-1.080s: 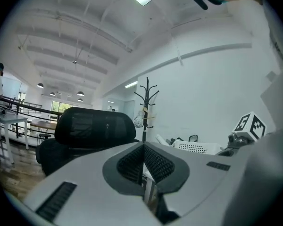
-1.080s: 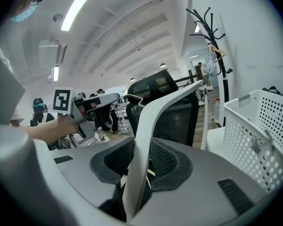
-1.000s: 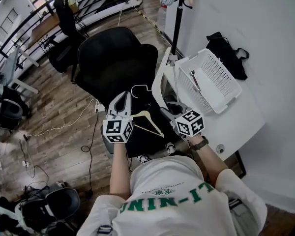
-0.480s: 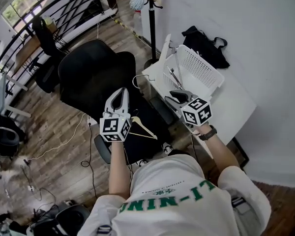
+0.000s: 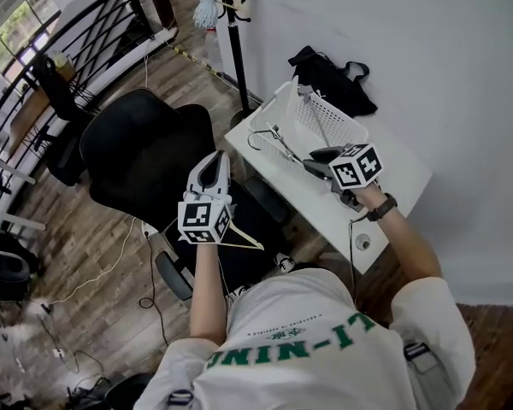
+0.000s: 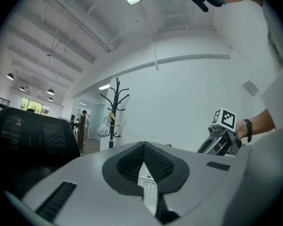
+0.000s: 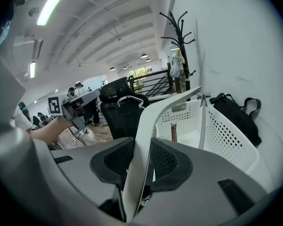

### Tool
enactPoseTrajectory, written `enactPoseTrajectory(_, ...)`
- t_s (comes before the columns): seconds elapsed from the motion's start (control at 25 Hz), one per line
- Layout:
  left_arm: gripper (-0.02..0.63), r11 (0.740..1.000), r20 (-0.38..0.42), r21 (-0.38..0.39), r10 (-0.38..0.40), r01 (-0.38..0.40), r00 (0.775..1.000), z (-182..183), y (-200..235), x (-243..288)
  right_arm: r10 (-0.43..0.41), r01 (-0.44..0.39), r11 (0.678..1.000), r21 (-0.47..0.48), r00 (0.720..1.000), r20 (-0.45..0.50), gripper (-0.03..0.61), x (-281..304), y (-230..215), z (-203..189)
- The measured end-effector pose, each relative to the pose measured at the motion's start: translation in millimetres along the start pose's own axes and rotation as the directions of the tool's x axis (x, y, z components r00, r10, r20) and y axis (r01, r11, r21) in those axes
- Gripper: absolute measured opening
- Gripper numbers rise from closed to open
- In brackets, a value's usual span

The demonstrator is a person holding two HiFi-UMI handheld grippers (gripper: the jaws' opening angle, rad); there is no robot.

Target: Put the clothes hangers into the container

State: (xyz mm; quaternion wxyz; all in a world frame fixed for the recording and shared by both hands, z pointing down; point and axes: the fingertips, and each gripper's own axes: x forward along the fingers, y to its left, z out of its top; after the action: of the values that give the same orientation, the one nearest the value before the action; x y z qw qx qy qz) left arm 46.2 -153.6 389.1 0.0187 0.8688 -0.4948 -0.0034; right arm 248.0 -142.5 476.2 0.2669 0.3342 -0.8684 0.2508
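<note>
Hanger [image 7: 144, 124]: white, gripped by right claw [image 7: 142, 149], reaching over basket [image 7: 236, 140] rim.
Basket: at surface [image 5: 386, 188] corner.
Left claw [image 6: 144, 146]: closed, well apart from basket.

Only 1 arm of wood hanger [image 5: 243, 240] shows, rest under left claw [image 5: 215, 159]; held or just lying there, can't tell. Foot of white hanger [image 7: 148, 121] lost inside right claw [image 7: 142, 140]. Lower part of basket [image 7: 226, 131] hidden by that claw's body; reddish item [image 7: 173, 130] inside too small to name. Head view: worktop [image 5: 393, 179] near edge partly behind forearm [image 5: 408, 244]. People [image 7: 79, 89] far back in right gripper view too small to make out.
</note>
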Motion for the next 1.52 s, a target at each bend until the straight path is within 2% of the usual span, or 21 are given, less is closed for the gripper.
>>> enactPoseTrajectory(0.36,0.014,0.999,-0.019,0.003,-0.036,0.036,0.999,-2,-20,21,0.106,-0.087,0.989,0.123,0.98,-0.165,0.127,17,-47,-1)
enactPoseTrajectory(0.56,0.014,1.0,-0.032,0.004,-0.021,0.021,0.999,-6,-19,19,0.073,-0.044,0.993,0.11,0.96,-0.271,0.127,50,-83,-6)
enactPoseTrajectory(0.72,0.014,1.0,-0.044,0.007,-0.003,0.003,0.999,-10,-14,13,0.056,-0.012,0.99,0.143,0.95,-0.307,0.129,78,-105,-13)
enactPoseTrajectory(0.84,0.014,1.0,-0.051,0.01,0.008,-0.007,0.999,-11,-9,8,0.089,-0.043,0.989,0.139,0.936,-0.342,0.134,93,-105,-22)
enactPoseTrajectory(0.92,0.014,1.0,-0.058,0.009,0.014,-0.013,0.998,-16,-6,5,0.095,-0.057,0.991,0.122,0.936,-0.338,0.141,100,-101,-23)
enactPoseTrajectory(0.96,0.014,1.0,-0.062,0.006,0.015,-0.015,0.998,-19,-4,4,0.075,-0.047,0.995,0.087,0.934,-0.348,0.157,103,-101,-26)
enactPoseTrajectory(1.0,0.014,1.0,-0.067,0.003,0.016,-0.016,0.998,-22,-2,3,0.037,-0.03,0.999,0.023,0.926,-0.375,0.231,106,-103,-30)
enactPoseTrajectory(1.04,0.014,1.0,-0.071,0.0,0.018,-0.018,0.997,-25,0,2,-0.013,-0.011,0.998,-0.057,0.912,-0.409,0.36,108,-107,-35)
enactPoseTrajectory(1.12,0.014,1.0,-0.076,-0.008,0.023,-0.024,0.997,-30,3,-1,-0.099,0.028,0.985,-0.168,0.898,-0.429,0.424,109,-114,-37)
enactPoseTrajectory(1.16,0.014,1.0,-0.077,-0.015,0.026,-0.027,0.997,-31,5,-2,-0.115,0.049,0.984,-0.171,0.908,-0.403,0.433,107,-116,-31)
enactPoseTrajectory(1.28,0.014,0.999,-0.077,-0.039,0.026,-0.029,0.997,-32,10,-3,-0.108,0.089,0.993,-0.08,0.951,-0.288,0.431,98,-117,-3)
enactPoseTrajectory(1.52,0.014,0.996,-0.091,-0.06,0.054,-0.06,0.994,-42,25,-12,-0.075,0.051,0.991,-0.121,0.976,-0.205,0.422,82,-88,22)
